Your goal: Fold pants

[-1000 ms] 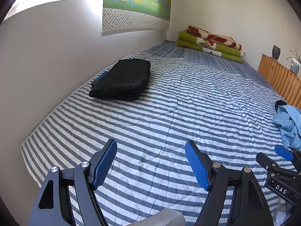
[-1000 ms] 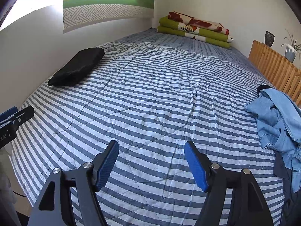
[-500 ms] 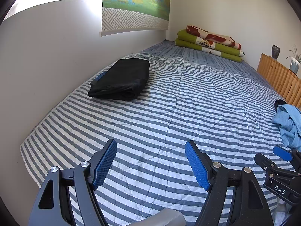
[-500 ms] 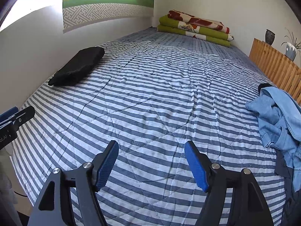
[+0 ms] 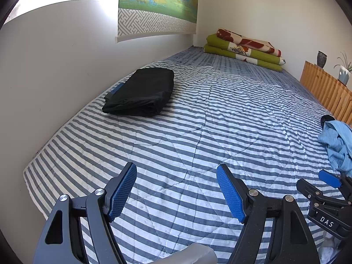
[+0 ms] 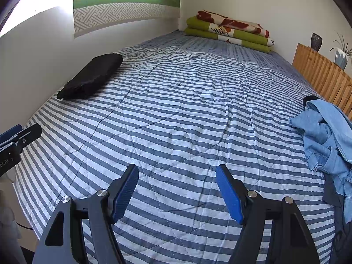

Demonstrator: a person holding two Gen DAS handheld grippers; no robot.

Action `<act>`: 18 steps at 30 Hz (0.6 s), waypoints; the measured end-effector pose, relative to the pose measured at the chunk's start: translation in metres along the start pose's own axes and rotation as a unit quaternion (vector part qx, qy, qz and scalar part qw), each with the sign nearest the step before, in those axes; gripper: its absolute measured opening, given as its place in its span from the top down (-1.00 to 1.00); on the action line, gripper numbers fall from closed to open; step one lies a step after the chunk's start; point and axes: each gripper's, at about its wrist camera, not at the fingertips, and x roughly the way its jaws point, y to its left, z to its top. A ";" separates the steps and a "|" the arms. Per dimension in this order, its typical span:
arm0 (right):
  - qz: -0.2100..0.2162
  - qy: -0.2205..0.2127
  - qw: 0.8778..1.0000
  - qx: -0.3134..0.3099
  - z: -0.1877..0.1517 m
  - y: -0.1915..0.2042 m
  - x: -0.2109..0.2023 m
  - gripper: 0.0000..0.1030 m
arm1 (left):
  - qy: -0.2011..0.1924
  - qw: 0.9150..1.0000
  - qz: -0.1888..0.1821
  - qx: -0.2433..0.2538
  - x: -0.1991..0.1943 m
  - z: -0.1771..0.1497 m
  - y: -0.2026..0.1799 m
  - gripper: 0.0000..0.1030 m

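Observation:
A folded black garment (image 5: 140, 91) (image 6: 91, 77) lies on the striped bedspread (image 5: 198, 132) (image 6: 176, 110) by the left wall. A crumpled heap of light blue denim (image 5: 336, 143) (image 6: 327, 138) sits at the bed's right edge. My left gripper (image 5: 176, 192) hovers open over the near part of the bed with nothing between its blue pads. My right gripper (image 6: 177, 192) is open too, empty, above the stripes. In the left wrist view the right gripper (image 5: 325, 189) shows at the lower right; in the right wrist view the left gripper (image 6: 15, 139) shows at the left edge.
Folded green and red blankets (image 5: 244, 48) (image 6: 228, 29) are stacked at the bed's far end. A wooden slatted headboard (image 5: 325, 90) (image 6: 321, 74) runs along the right, with a dark vase (image 6: 316, 41) and a potted plant (image 6: 341, 55) on it. A wall hanging (image 5: 156, 6) hangs on the left.

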 end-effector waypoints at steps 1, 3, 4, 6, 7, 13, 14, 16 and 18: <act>0.000 0.000 1.000 0.000 0.000 0.000 0.000 -0.34 | 0.000 1.000 0.000 0.001 0.000 0.000 0.000 -0.51; 0.000 0.000 1.000 0.000 0.000 0.001 0.000 -0.34 | 0.000 1.000 0.000 0.000 0.000 0.000 0.000 -0.51; -0.001 -0.001 1.000 0.001 0.000 0.001 0.000 -0.34 | 0.000 1.000 0.000 0.001 0.000 0.000 -0.001 -0.51; 0.000 0.000 1.000 0.002 0.000 0.001 0.000 -0.34 | 0.000 1.000 0.000 0.002 0.000 0.000 -0.001 -0.51; 0.000 0.000 1.000 0.002 0.000 0.000 0.001 -0.34 | 0.000 1.000 0.000 0.002 0.000 0.000 -0.001 -0.51; 0.000 0.000 1.000 0.002 0.000 0.001 0.001 -0.34 | -0.001 1.000 0.002 0.003 0.000 -0.001 -0.002 -0.51; 0.000 -0.001 1.000 0.002 -0.001 0.001 0.000 -0.34 | -0.001 1.000 0.002 0.003 0.000 -0.001 -0.003 -0.51; 0.000 -0.001 1.000 0.002 -0.001 0.000 0.001 -0.34 | -0.001 1.000 0.002 0.003 0.000 -0.001 -0.002 -0.51; 0.000 -0.001 1.000 0.002 -0.001 0.000 0.001 -0.34 | -0.001 1.000 0.002 0.003 0.000 -0.002 -0.003 -0.51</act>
